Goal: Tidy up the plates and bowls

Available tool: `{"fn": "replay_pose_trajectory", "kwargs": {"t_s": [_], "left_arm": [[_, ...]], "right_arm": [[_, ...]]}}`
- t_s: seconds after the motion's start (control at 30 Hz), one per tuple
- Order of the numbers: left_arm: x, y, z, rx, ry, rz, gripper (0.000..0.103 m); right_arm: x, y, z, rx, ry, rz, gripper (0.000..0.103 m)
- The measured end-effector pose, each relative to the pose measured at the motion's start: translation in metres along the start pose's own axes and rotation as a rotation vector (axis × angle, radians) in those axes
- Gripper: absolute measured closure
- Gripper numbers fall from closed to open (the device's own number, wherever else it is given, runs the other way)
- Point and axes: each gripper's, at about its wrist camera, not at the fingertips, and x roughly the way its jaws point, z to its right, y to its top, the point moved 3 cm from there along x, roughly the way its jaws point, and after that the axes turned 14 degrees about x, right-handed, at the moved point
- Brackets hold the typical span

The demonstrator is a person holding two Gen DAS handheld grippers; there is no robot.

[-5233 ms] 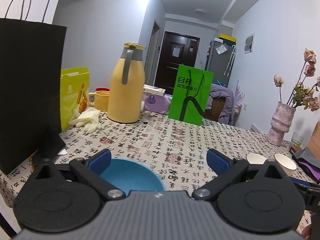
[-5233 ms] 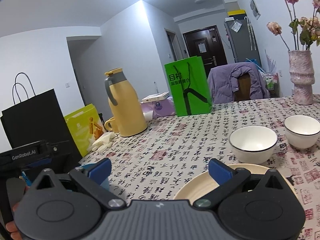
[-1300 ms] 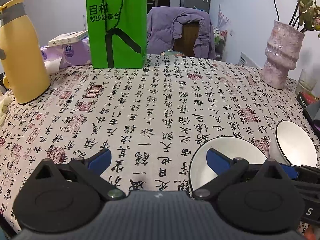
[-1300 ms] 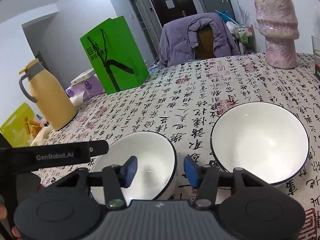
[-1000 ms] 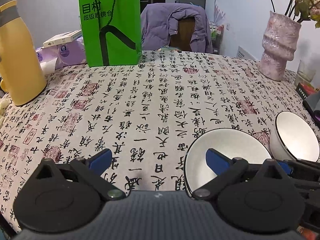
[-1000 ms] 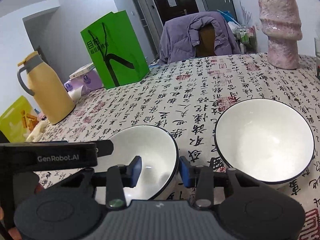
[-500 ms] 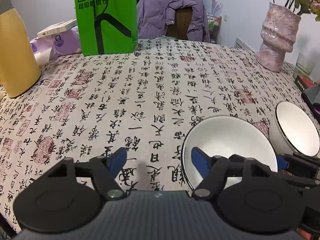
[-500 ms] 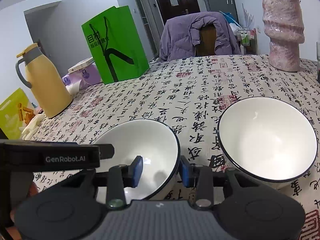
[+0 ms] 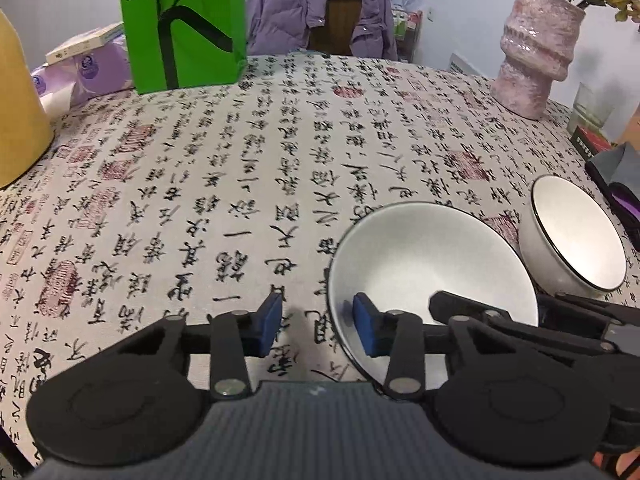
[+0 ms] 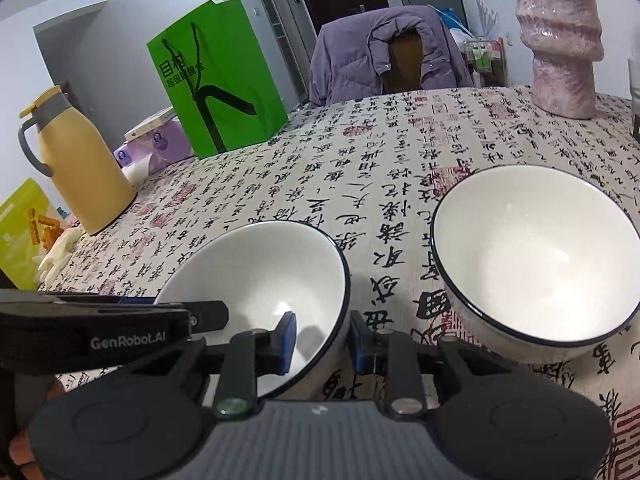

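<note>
**Two grippers straddling the rim of one white bowl**

On the calligraphy-print tablecloth [image 9: 248, 152] stand two white bowls with thin black rims. The nearer bowl [image 10: 264, 280] has both grippers at its rim, one on each side. The second bowl [image 10: 536, 248] sits just beside it, apart from both grippers.

Left gripper [image 9: 316, 322]: jaws partly open and just now closing. One blue pad lies inside the nearer bowl [image 9: 432, 264], the other outside over the cloth, with the rim between them; a clear gap remains on the outer side, so no firm grip is shown.

Right gripper [image 10: 322, 338]: jaws narrow and also just now closing. They straddle the opposite rim, one pad inside the bowl and one outside. Whether the pads already press the wall cannot be told.

Background, far side of the table: green paper bag [image 10: 218, 92], yellow thermos jug [image 10: 76, 168], pink ribbed vase [image 10: 560, 36], and a purple jacket [image 10: 380, 52] over a chair.
</note>
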Motion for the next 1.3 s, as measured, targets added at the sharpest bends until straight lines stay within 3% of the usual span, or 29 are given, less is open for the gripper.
{"fn": "replay_pose_trajectory", "kwargs": {"t_s": [0.37,1.3], "left_arm": [[0.002,0.0,0.011,0.019,-0.03,0.008,0.083],[-0.002,-0.001,0.021,0.05,0.038,0.035,0.082]], "right_arm": [[0.002,0.002,0.005,0.038,0.029,-0.012,0.078],[0.001,0.001,0.007,0.069,0.012,0.004,0.086]]}}
